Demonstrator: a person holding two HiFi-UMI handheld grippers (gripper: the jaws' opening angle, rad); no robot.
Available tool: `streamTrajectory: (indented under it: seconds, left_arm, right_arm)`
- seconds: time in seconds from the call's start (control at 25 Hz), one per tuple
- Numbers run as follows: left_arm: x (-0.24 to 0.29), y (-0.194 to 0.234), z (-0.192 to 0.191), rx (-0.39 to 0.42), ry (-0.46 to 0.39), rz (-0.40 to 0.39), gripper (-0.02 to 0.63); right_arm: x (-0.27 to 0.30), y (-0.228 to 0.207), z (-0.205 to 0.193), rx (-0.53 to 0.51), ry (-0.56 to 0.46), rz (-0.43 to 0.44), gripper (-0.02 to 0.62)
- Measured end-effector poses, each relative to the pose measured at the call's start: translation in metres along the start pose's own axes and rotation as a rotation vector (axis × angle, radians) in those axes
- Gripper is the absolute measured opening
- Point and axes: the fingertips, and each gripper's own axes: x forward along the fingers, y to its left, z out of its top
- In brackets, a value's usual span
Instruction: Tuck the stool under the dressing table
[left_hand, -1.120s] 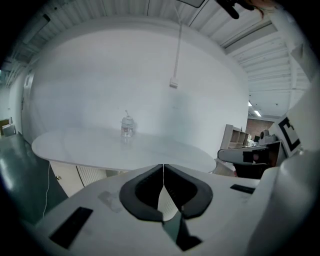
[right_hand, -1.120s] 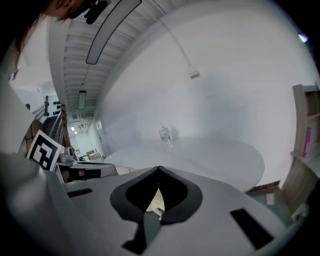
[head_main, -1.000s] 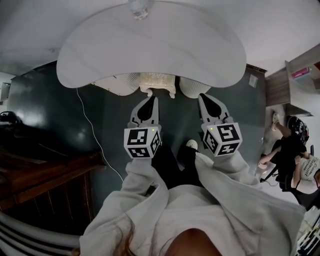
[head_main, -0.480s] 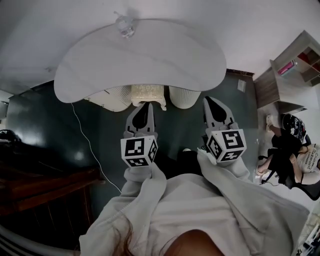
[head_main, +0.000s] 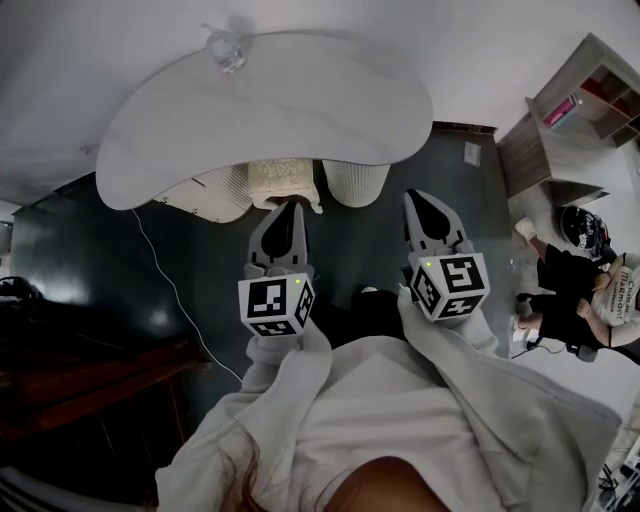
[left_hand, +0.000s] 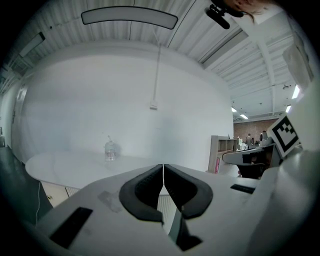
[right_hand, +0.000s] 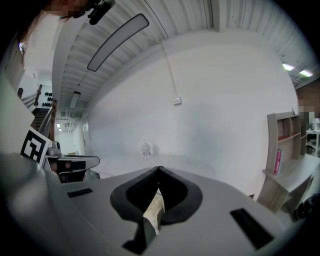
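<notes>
Left hand-held gripper (head_main: 286, 212): jaws together along their full length, nothing between them; confirmed in the left gripper view (left_hand: 163, 168). Right hand-held gripper (head_main: 422, 202): jaws likewise together and empty (right_hand: 159, 171); a cream strip shows through the slot behind the pads, not gripped. Stool (head_main: 283, 180): cream fuzzy seat tucked under the front edge of the worktop (head_main: 300, 110), between the two ribbed pedestals (head_main: 215, 190) (head_main: 355, 182), only its near edge showing. Left tips lie just in front of that edge, apart from it; right tips lie to the right of the right pedestal, over the dark floor (head_main: 120, 270). Jar (head_main: 225, 45) stands upright at the back of the worktop. Versus one second ago: both jaw pairs unchanged, shut throughout. In the head view the worktop, jar and stool now sit further left, and more of the shelf (head_main: 570, 130) shows at right. The right tips were just below the right pedestal then; now they are clear of it to the side. Stool's place relative to the worktop unchanged. The cable (head_main: 175, 290) is still on the floor at left.
</notes>
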Motion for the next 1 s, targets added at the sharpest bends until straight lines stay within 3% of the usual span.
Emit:
streamTrajectory:
  seconds: [1.0]
  left_arm:
    - [-0.002,-0.033,-0.010,0.010,0.023,-0.048,0.020]
  right_arm:
    - [-0.008,0.007,-0.017,0.006,0.058,0.071,0.049]
